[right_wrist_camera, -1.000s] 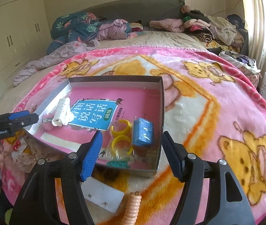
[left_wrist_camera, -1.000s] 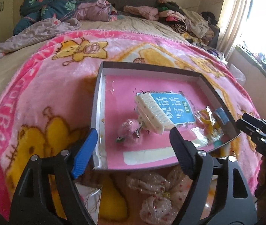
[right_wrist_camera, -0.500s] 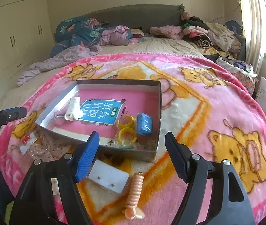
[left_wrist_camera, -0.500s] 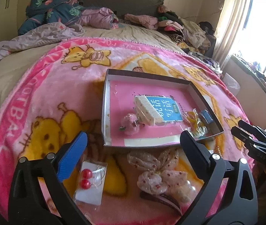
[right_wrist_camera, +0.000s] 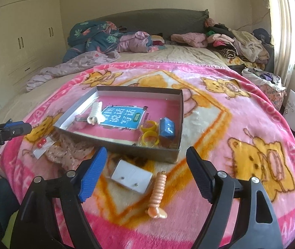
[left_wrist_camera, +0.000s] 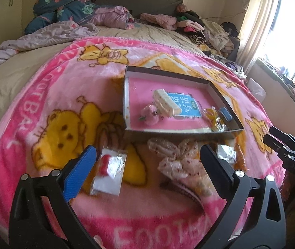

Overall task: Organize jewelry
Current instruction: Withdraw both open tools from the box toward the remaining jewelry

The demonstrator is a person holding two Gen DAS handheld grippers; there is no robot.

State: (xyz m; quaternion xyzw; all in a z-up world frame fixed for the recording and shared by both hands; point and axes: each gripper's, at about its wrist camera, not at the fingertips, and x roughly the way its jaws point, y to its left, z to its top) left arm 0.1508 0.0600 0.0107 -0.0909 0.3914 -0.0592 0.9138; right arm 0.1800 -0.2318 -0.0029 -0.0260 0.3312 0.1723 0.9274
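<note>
The left gripper (left_wrist_camera: 147, 157) hangs above the near edge of the pink blanket (left_wrist_camera: 49, 87), its fingers spread wide with nothing between them. Under its blue finger (left_wrist_camera: 81, 172) a clear packet of red ball earrings (left_wrist_camera: 109, 170) lies flat on the blanket, blurred by motion. Just right of the packet sits a sheer dotted bow (left_wrist_camera: 176, 157), close to the near wall of the shallow box (left_wrist_camera: 180, 136). Inside the box, by its left wall, a pink fluffy piece (left_wrist_camera: 150, 115) touches a cream hair claw (left_wrist_camera: 165, 102), which rests on a blue label (left_wrist_camera: 186, 105). In the box's near right corner lie yellow rings (right_wrist_camera: 149, 134) in clear wrap, with a small blue case (right_wrist_camera: 167, 128) just beside them against the right wall. Outside the box, before its near wall, a white earring card (right_wrist_camera: 132, 175) lies on the blanket, and a peach spiral hair tie (right_wrist_camera: 157, 195) lies just right of it, close to the card's edge. The right gripper (right_wrist_camera: 146, 172) hovers over these two, fingers wide apart and holding nothing. At the head of the bed, heaped clothes (right_wrist_camera: 234, 41) spread along the right side
</note>
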